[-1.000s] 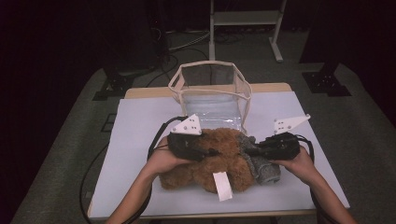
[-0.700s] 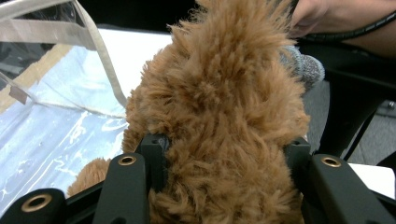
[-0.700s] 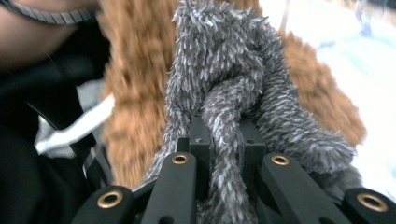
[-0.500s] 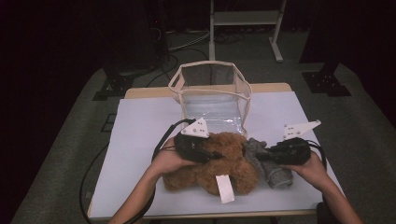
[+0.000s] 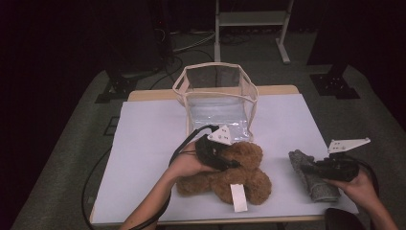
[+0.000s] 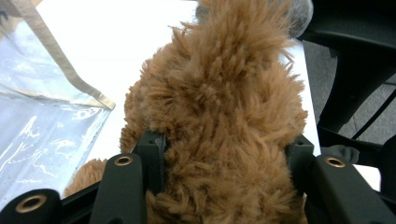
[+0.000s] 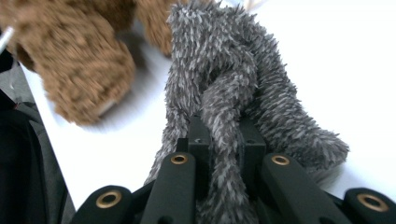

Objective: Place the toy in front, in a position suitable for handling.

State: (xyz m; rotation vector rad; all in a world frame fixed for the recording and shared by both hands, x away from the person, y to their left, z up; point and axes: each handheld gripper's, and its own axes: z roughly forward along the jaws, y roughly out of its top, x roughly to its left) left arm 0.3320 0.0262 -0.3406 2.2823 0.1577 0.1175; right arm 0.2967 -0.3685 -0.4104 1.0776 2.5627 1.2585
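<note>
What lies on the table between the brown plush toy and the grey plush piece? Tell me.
Nothing: in the high view, bare white tabletop separates the brown plush toy from the grey plush piece.

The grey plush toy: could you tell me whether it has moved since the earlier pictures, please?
Yes. The grey plush toy, held by the right gripper, has moved right, away from the brown teddy bear.
</note>
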